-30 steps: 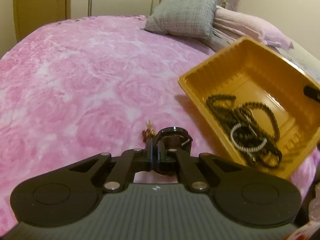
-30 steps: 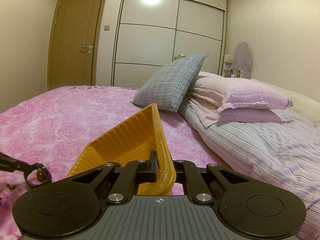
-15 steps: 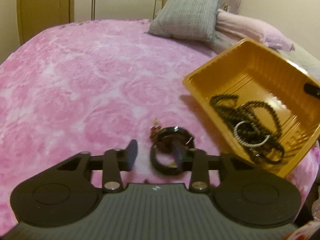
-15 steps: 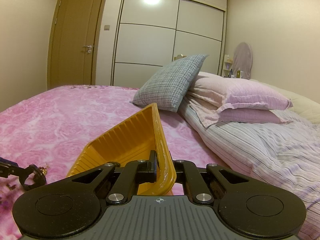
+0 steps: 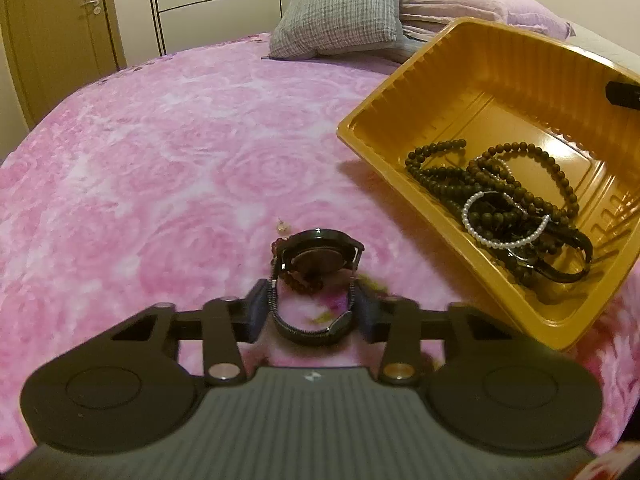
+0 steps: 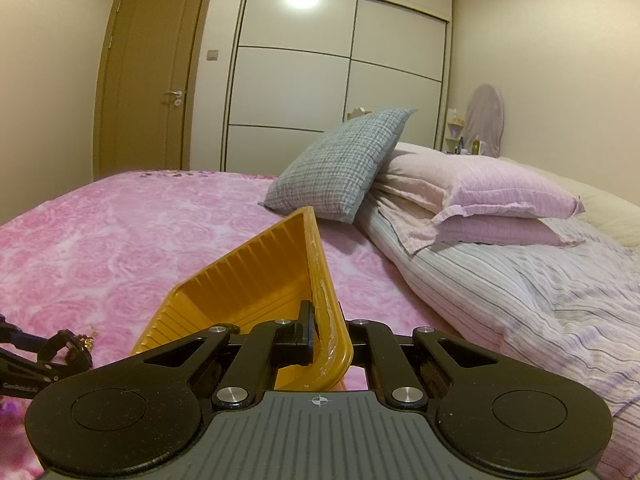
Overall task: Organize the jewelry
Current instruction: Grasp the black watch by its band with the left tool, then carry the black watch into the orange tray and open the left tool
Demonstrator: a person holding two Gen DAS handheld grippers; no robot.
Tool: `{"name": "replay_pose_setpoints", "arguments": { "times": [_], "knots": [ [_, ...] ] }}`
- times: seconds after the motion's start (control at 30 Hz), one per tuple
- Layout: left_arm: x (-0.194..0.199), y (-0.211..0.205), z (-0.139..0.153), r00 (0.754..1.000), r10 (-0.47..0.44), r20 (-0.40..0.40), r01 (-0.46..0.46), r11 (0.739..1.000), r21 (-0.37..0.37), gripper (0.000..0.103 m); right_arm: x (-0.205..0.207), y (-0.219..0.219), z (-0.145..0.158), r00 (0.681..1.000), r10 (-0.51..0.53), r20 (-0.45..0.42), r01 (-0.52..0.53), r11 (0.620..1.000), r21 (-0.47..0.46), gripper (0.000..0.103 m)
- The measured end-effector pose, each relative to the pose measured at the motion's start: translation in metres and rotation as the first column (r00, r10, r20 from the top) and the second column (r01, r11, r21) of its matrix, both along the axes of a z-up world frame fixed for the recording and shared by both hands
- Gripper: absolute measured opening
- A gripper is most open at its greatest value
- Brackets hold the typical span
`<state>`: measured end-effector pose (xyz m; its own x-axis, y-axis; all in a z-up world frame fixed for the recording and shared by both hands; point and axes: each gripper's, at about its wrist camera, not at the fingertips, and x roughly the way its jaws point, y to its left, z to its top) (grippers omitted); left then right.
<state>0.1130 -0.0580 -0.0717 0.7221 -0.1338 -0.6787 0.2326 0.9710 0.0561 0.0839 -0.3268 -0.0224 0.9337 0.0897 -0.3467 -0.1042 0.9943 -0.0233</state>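
Observation:
A black wristwatch (image 5: pixel 316 268) lies on the pink bedspread. My left gripper (image 5: pixel 312 314) is open, with one finger on each side of the watch band. Small brown beads (image 5: pixel 298 282) and a tiny earring (image 5: pixel 282 225) lie by the watch. The yellow tray (image 5: pixel 404 76) at the right holds dark bead necklaces (image 5: pixel 452 188), a white pearl bracelet (image 5: pixel 496 240) and a black bangle. My right gripper (image 6: pixel 326 342) is shut on the tray's rim (image 6: pixel 320 264) and holds the tray tilted. The left gripper and watch (image 6: pixel 66 350) show at the far left of the right wrist view.
A grey checked cushion (image 5: pixel 340 4) and pink pillows (image 6: pixel 480 196) lie at the head of the bed. A striped sheet (image 6: pixel 540 292) covers the right side. A wooden door (image 6: pixel 156 72) and white wardrobe (image 6: pixel 336 68) stand beyond the bed.
My left gripper was shut on the watch a second ago. It has opened, and now its fingers straddle the watch band. The right gripper and tray have not moved.

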Motion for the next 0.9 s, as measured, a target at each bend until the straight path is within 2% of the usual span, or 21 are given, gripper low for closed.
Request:
{"name": "replay_pose_setpoints", "arguments": {
  "times": [0.13, 0.7, 0.83, 0.9],
  "knots": [
    [-0.002, 0.007, 0.003, 1.0, 0.005, 0.0, -0.005, 0.999, -0.034, 0.029, -0.001, 0.0, 0.0, 1.0, -0.001, -0.001, 0.001, 1.0, 0.003, 0.007],
    [-0.005, 0.017, 0.042, 0.996, 0.025, 0.091, -0.017, 0.997, -0.078, 0.029, -0.001, 0.0, -0.001, 1.0, -0.001, 0.001, 0.001, 1.0, -0.001, 0.007],
    [-0.004, 0.013, 0.044, 0.996, 0.01, 0.092, 0.0, 0.995, -0.104, 0.029, -0.001, 0.0, -0.001, 1.0, 0.0, 0.0, 0.0, 1.0, -0.001, 0.007],
    [-0.002, 0.009, 0.045, 0.996, -0.021, 0.09, 0.034, 0.989, -0.141, 0.029, -0.001, 0.0, 0.0, 1.0, -0.001, 0.0, 0.001, 1.0, -0.002, 0.007]
  ]
}}
